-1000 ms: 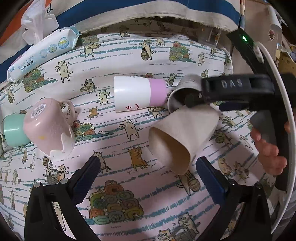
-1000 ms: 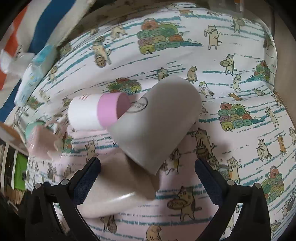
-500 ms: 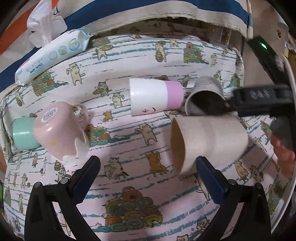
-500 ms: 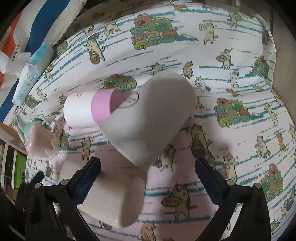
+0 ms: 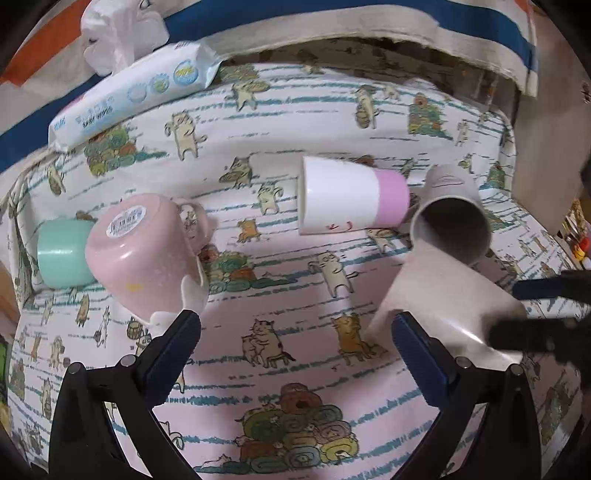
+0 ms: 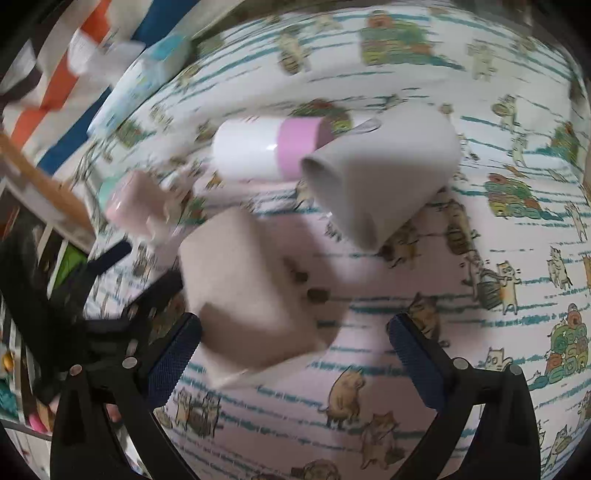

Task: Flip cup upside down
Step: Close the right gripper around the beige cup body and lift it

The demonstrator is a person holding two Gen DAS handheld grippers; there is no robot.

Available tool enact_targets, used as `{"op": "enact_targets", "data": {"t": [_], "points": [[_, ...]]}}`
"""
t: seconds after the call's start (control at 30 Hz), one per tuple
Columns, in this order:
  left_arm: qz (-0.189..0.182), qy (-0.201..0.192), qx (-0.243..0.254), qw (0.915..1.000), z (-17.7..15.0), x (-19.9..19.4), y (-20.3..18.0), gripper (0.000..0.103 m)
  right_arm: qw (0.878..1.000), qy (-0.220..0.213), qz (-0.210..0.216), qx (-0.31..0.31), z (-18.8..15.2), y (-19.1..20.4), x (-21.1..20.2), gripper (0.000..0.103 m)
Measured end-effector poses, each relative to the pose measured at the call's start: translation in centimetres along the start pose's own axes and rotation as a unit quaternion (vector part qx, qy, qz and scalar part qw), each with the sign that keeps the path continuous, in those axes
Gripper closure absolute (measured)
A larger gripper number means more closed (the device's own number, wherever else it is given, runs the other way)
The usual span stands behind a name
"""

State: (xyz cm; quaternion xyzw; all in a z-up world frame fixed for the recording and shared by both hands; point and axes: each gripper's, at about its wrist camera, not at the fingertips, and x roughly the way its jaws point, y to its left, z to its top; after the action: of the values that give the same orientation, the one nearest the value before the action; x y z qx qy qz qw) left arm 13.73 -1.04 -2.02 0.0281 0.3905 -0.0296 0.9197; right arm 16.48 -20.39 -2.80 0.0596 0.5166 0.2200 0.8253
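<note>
A beige cup [image 5: 439,302] lies tilted on the cat-print cloth, blurred; in the right wrist view [image 6: 255,295] it sits between the fingers nearer the left one. A grey cup [image 5: 450,221] lies on its side behind it, mouth toward the left camera; it also shows in the right wrist view [image 6: 384,173]. A white-and-pink cup [image 5: 351,201] lies on its side beside it. My left gripper [image 5: 295,343] is open and empty. My right gripper [image 6: 295,350] is open; its black body shows at the right in the left wrist view [image 5: 535,332].
A pink mug [image 5: 144,251] stands upside down at the left with a mint cup [image 5: 61,254] on its side behind it. A pack of baby wipes [image 5: 136,96] lies at the cloth's far left edge. A striped blanket [image 5: 369,26] lies beyond.
The beige cup has turned over from lying with its mouth to the left to a tilted, blurred pose. The right gripper has pulled back to the right. The left camera has drawn closer.
</note>
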Motion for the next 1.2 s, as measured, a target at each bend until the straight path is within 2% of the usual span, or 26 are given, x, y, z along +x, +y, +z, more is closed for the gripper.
{"op": "enact_targets", "data": {"t": [0.07, 0.2, 0.33, 0.57, 0.8, 1.0, 1.13, 1.2], "points": [[-0.005, 0.007, -0.006, 0.9999, -0.3, 0.1, 0.3, 0.000, 1.000, -0.022, -0.016, 0.000, -0.2, 0.0, -0.6, 0.001], [0.005, 0.014, 0.006, 0.9999, -1.0, -0.1, 0.1, 0.000, 0.994, -0.068, -0.079, 0.016, 0.1, -1.8, -1.8, 0.001], [0.007, 0.021, 0.015, 0.9997, -1.3, 0.2, -0.2, 0.000, 0.993, -0.062, -0.098, 0.019, 0.7, -3.5, -1.6, 0.001], [-0.004, 0.029, 0.000, 0.9996, -1.3, 0.7, 0.3, 0.000, 0.996, -0.040, -0.073, 0.020, 0.1, -4.2, -0.9, 0.001], [-0.003, 0.024, -0.002, 0.9997, -0.8, 0.3, 0.4, 0.000, 0.999, -0.021, -0.042, 0.007, -1.0, -2.9, -0.2, 0.001], [-0.004, 0.018, -0.013, 0.9997, -0.7, -0.1, 1.1, 0.001, 0.998, -0.035, -0.043, -0.027, -2.1, -0.6, -0.4, 0.001], [-0.010, 0.015, -0.019, 0.9996, -0.9, -0.8, 1.6, 0.001, 0.999, -0.024, 0.000, -0.036, -2.7, 0.1, -0.2, 0.001], [-0.013, 0.009, -0.022, 0.9996, -1.3, -1.6, 1.7, 0.001, 0.999, -0.027, 0.006, -0.038, -3.1, 0.2, -0.3, 0.001]]}}
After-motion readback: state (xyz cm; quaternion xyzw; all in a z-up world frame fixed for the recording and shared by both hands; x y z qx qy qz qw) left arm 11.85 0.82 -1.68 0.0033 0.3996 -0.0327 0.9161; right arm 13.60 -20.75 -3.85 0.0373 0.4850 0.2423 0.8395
